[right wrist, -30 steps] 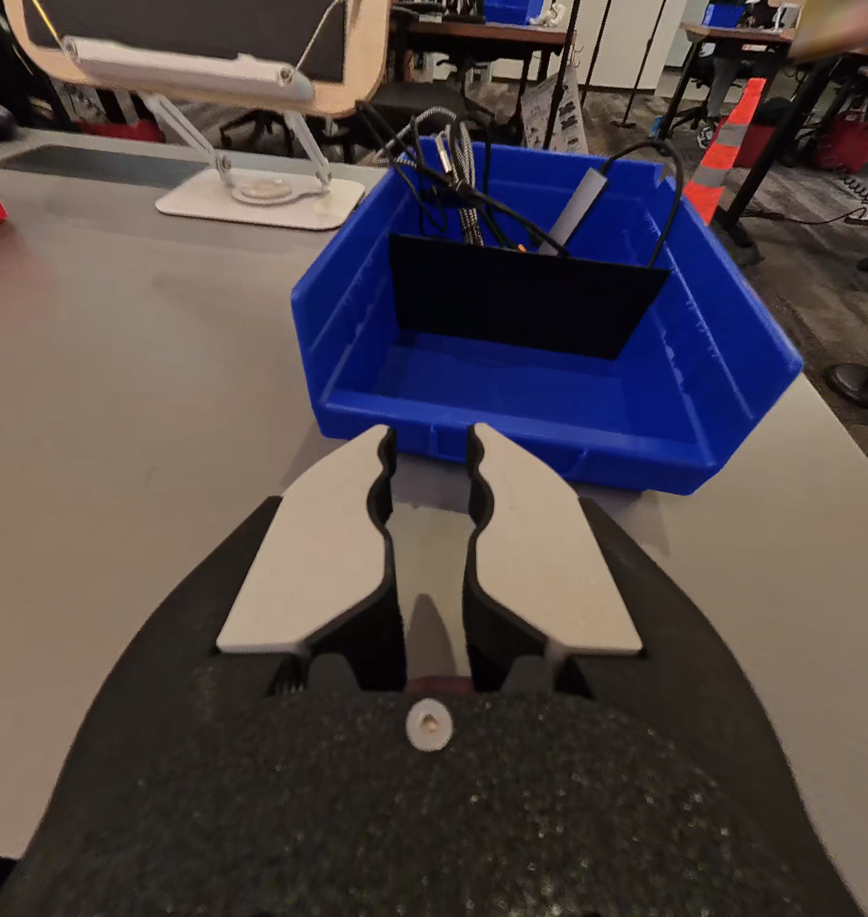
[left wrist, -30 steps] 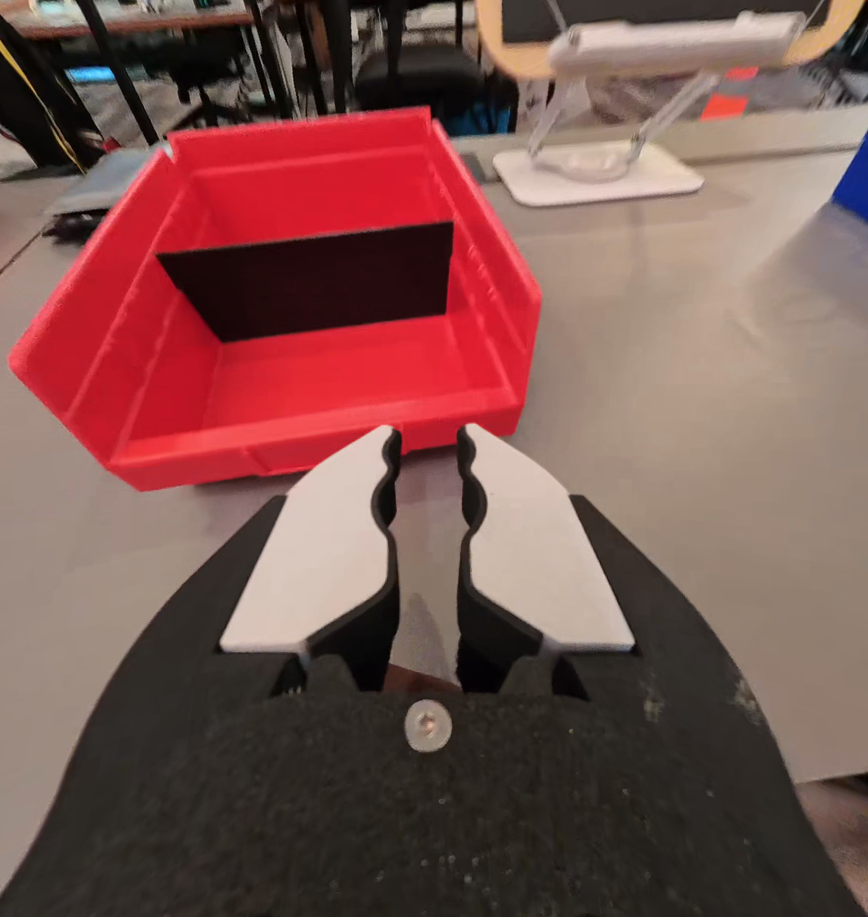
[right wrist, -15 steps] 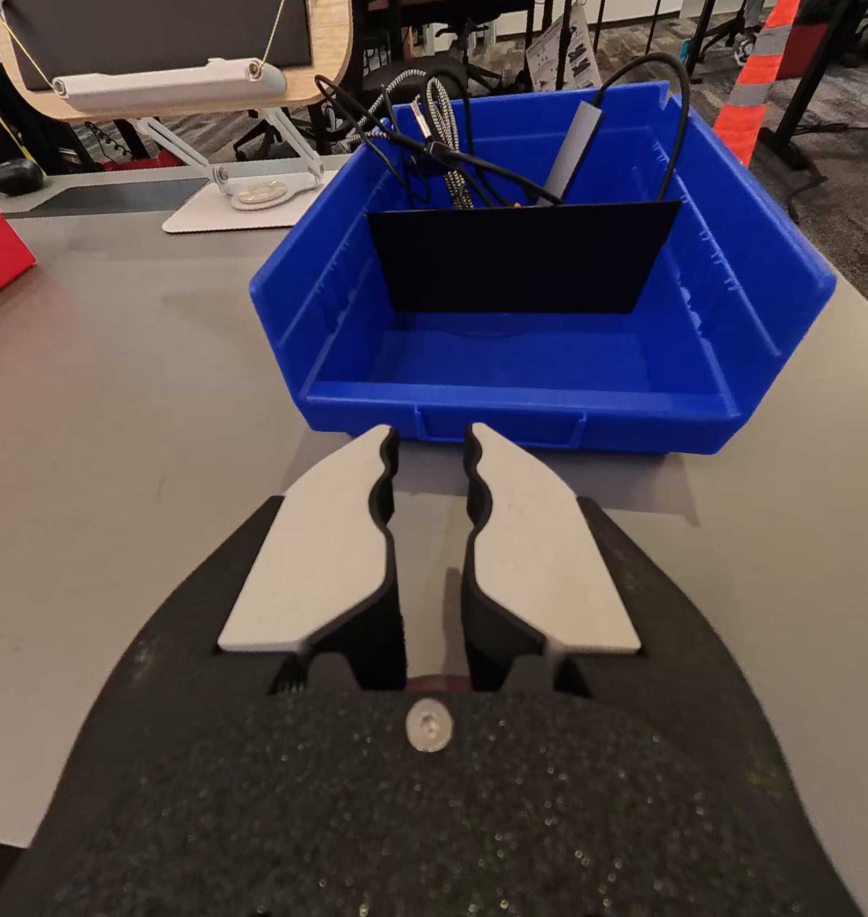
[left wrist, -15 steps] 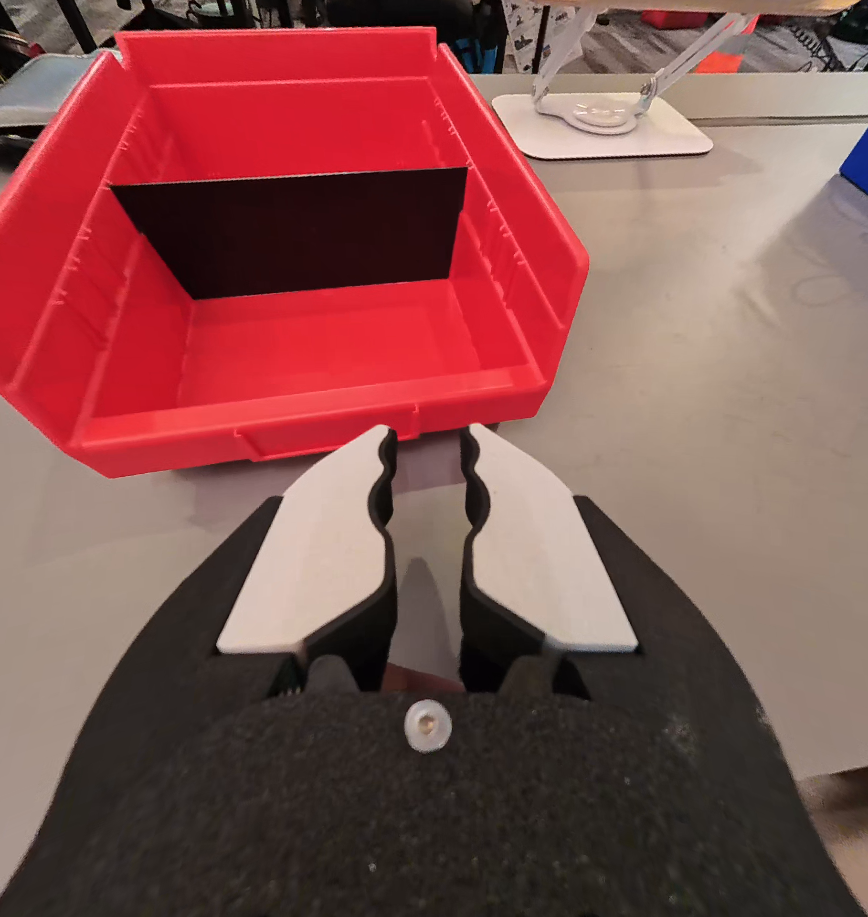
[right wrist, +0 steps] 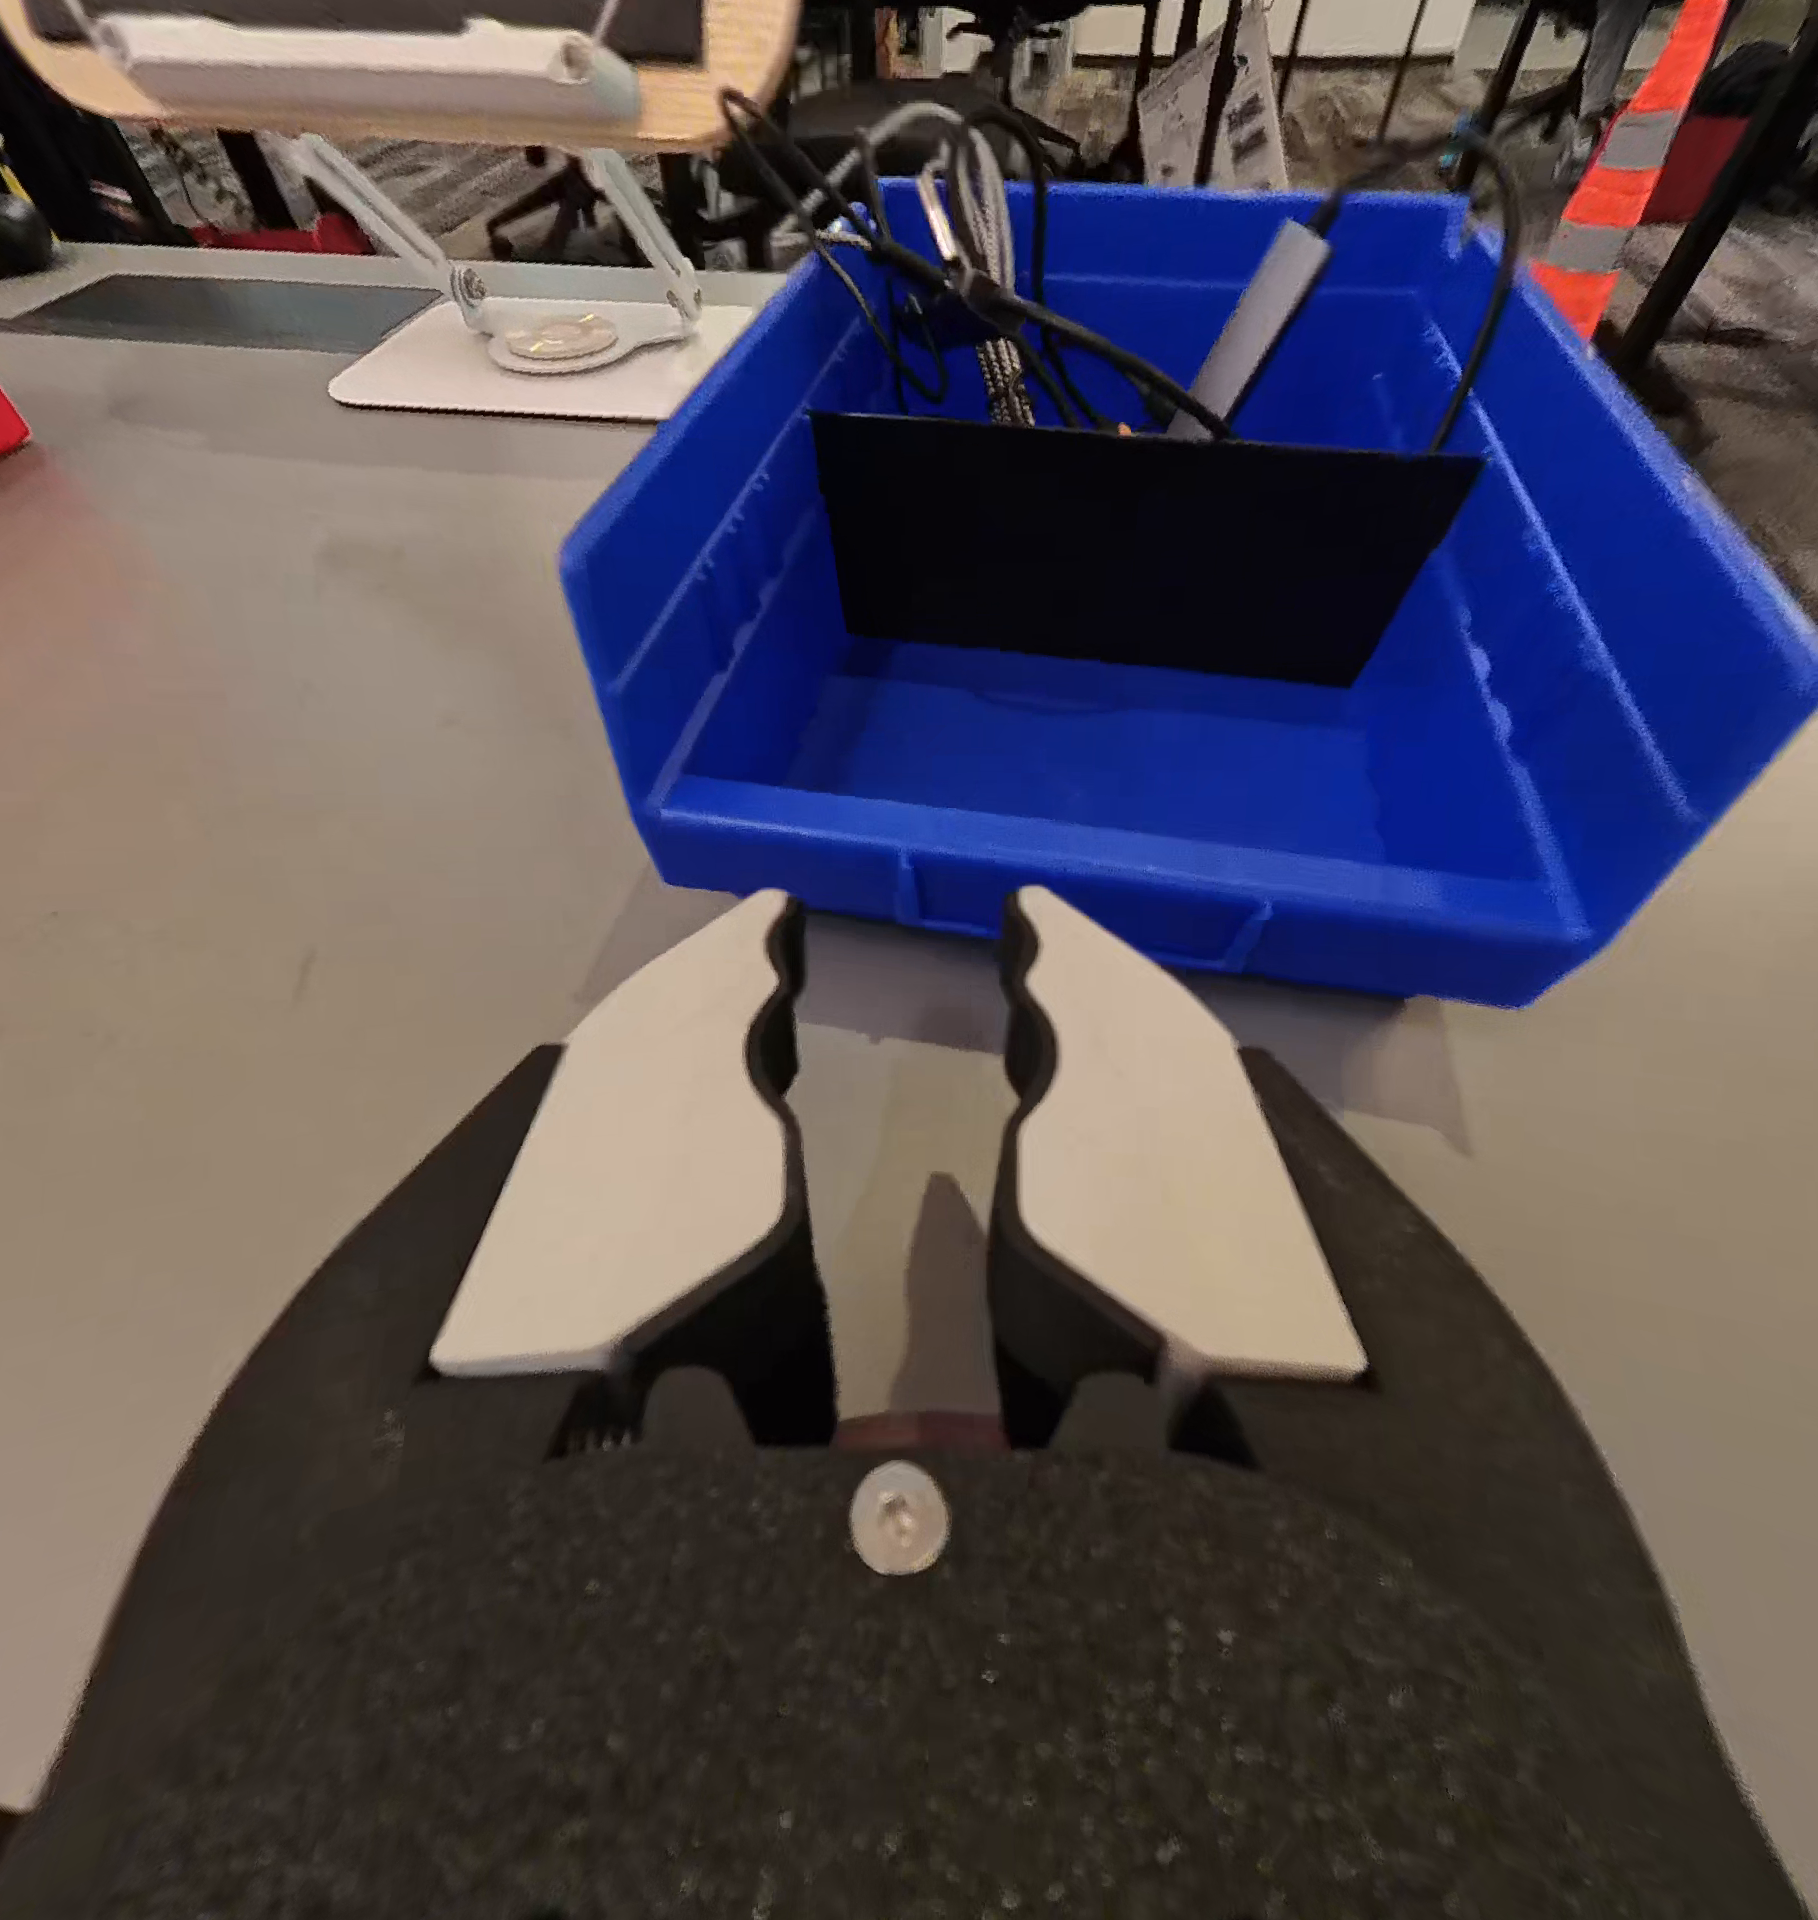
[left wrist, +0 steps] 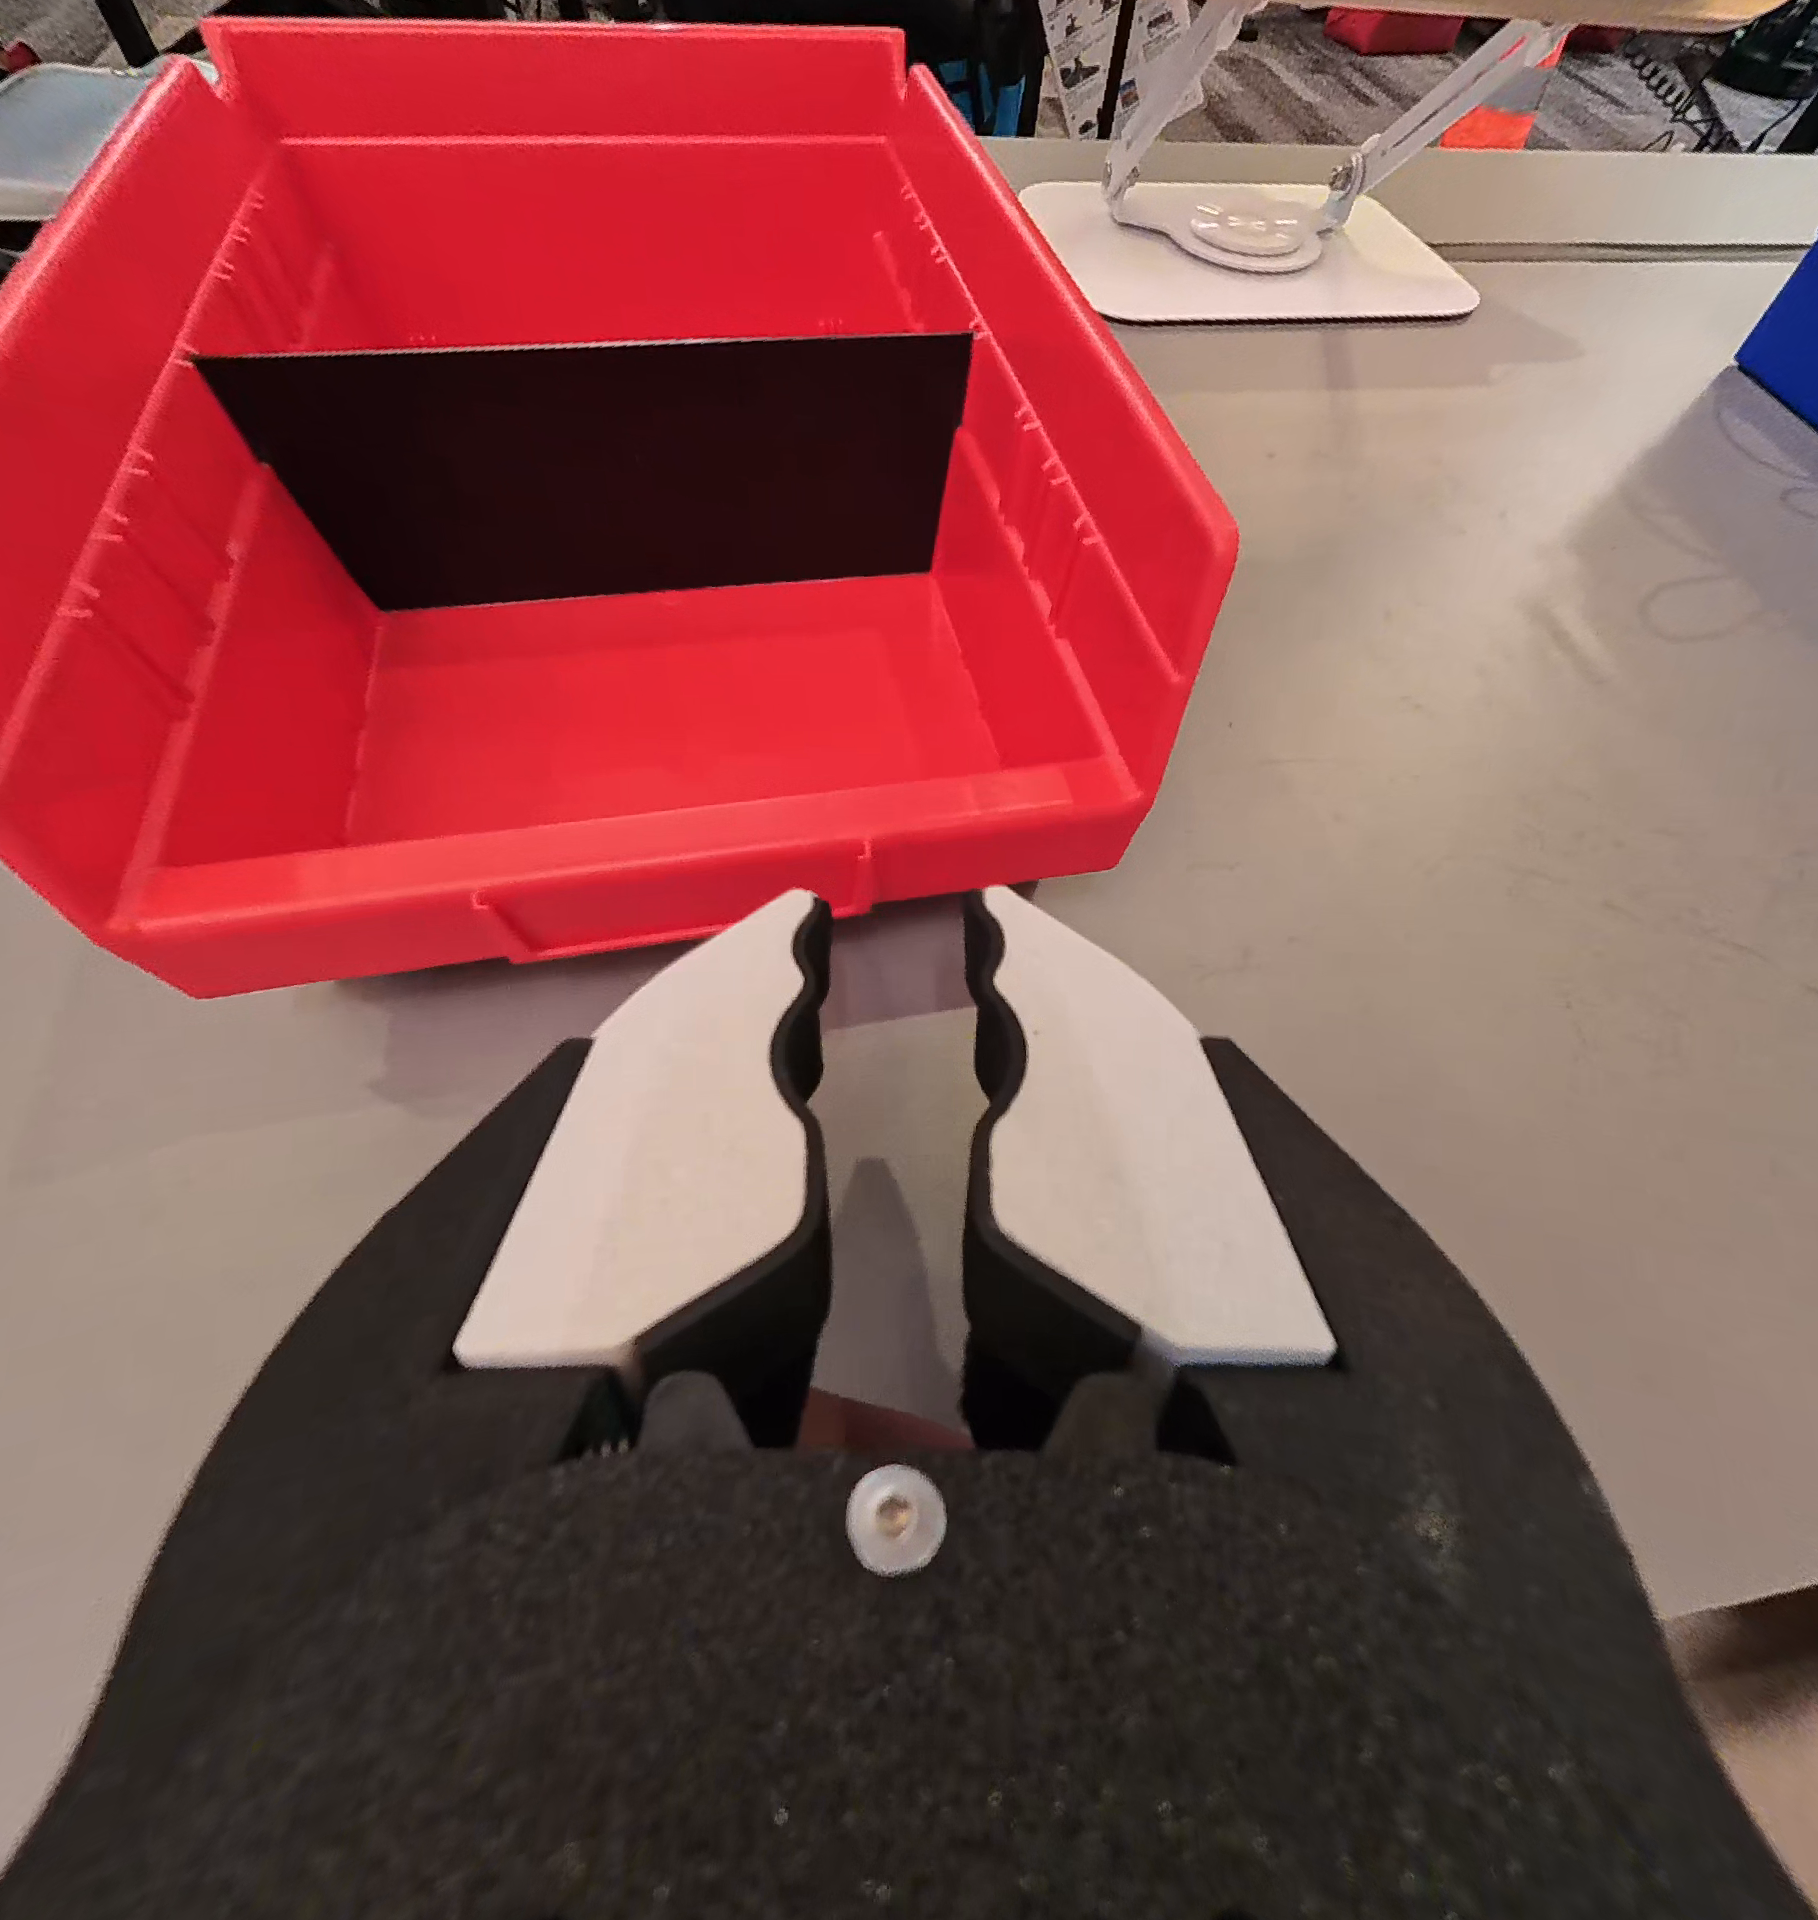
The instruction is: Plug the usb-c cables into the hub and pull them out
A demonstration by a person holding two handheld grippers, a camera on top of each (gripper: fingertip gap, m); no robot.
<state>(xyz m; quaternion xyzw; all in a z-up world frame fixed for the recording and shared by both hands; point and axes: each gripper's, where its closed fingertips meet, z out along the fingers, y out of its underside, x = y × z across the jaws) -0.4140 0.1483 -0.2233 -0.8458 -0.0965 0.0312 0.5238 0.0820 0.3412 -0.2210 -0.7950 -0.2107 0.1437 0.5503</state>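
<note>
Hovering just short of the near lip of a red bin [left wrist: 105,499], the left gripper [left wrist: 897,914] has its pale fingers parted by a narrow gap and grips nothing. A black divider [left wrist: 614,468] crosses that bin from side to side, and the near compartment shows only bare red floor. On the grey table [left wrist: 1456,831], far and to the right, stands a white stand base [left wrist: 1404,281].

The right gripper [right wrist: 897,914] sits before the near wall of a blue bin [right wrist: 1663,665], its fingers a little wider apart and likewise empty. Behind this bin's own dark divider [right wrist: 1123,540], in the far compartment, the usb-c cables [right wrist: 988,301] rise in a tangle of black and braided strands. A slim grey bar, probably the hub [right wrist: 1260,312], leans upright against the far wall with a black cord looping from its top. The edge of the red bin shows at far left.
</note>
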